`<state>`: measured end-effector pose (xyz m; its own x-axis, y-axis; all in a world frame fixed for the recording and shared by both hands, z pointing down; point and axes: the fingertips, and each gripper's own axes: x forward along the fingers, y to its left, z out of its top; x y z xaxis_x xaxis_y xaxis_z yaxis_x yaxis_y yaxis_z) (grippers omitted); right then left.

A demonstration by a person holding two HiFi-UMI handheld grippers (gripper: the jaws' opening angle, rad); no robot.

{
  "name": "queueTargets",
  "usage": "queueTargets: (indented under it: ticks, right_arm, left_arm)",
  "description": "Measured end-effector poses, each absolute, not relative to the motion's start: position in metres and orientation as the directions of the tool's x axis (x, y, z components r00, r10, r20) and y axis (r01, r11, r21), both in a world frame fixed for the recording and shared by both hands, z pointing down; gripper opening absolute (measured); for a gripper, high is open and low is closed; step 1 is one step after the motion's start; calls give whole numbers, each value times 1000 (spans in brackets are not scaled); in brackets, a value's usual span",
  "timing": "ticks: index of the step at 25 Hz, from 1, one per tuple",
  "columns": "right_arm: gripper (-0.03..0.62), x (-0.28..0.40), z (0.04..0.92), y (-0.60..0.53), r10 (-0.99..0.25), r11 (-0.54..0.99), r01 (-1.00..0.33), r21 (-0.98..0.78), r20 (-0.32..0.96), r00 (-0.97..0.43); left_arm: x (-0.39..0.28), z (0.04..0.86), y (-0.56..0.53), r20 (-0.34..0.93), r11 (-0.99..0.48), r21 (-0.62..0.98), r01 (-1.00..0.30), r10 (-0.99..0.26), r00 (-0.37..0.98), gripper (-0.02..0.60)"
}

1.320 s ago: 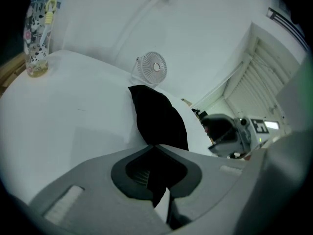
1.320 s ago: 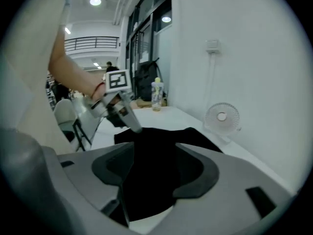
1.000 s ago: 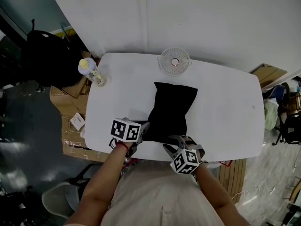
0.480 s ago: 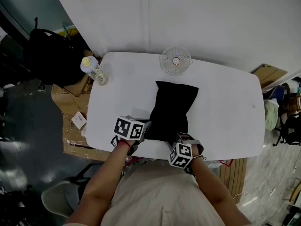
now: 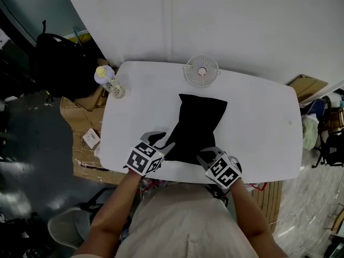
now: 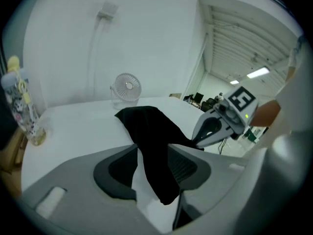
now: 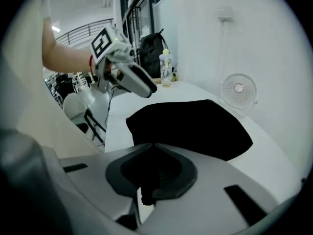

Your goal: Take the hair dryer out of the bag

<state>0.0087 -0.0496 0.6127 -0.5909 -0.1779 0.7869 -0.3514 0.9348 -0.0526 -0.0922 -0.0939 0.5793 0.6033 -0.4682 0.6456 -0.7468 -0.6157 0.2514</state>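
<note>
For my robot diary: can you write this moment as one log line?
left gripper: just opened, black bag between jaws | right gripper: just closed on black bag | hair dryer: unseen

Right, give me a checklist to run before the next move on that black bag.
1. Hold of the right gripper on the black bag: ok; its fingers have just closed on the near edge.
2. Hold of the left gripper on the bag: not ok; its fingers have just opened, and the fabric lies loose between them.
3. Sight of the hair dryer: cannot tell; none of it shows.
4. Bag mouth open: cannot tell.
5. Bag apart from the desk fan and the yellow-capped bottle: ok.
</note>
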Motion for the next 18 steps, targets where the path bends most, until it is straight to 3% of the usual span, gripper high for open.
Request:
queueTargets:
  ticks: [4,7,14,15,17,18]
  right_arm:
    - [23,14,583,-69,-205,894,-427,-135,724,-658]
    - [22,15,565,-84,-231,872,-460,-170,686,-690]
    - [21,20,540,-104,-287,845,-503,-180,641,-712]
    - [22,21,538,-106,-294,842,-508,-180,637,-713]
    - [22,26,535,-110,-312,835,-522,-177,629,-712]
    - [22,28,534,-113,-323,830,-531,-174,626,-710]
  left_arm:
    - [-69,543,-75,614,-768,87,-635,-460,641,175]
    - [-36,538,-61,661,-853,-29,-522,-408,630,192]
    - [-11,576,-87,790,-866,-258,-427,-444,423,224]
    - [-13,576,-95,792,-860,-282,-425,-459,404,206]
    - [-13,572,-107,792,-866,-274,-418,-449,413,26]
    - [-12,569,-112,799,-880,-245,-406,-421,430,25]
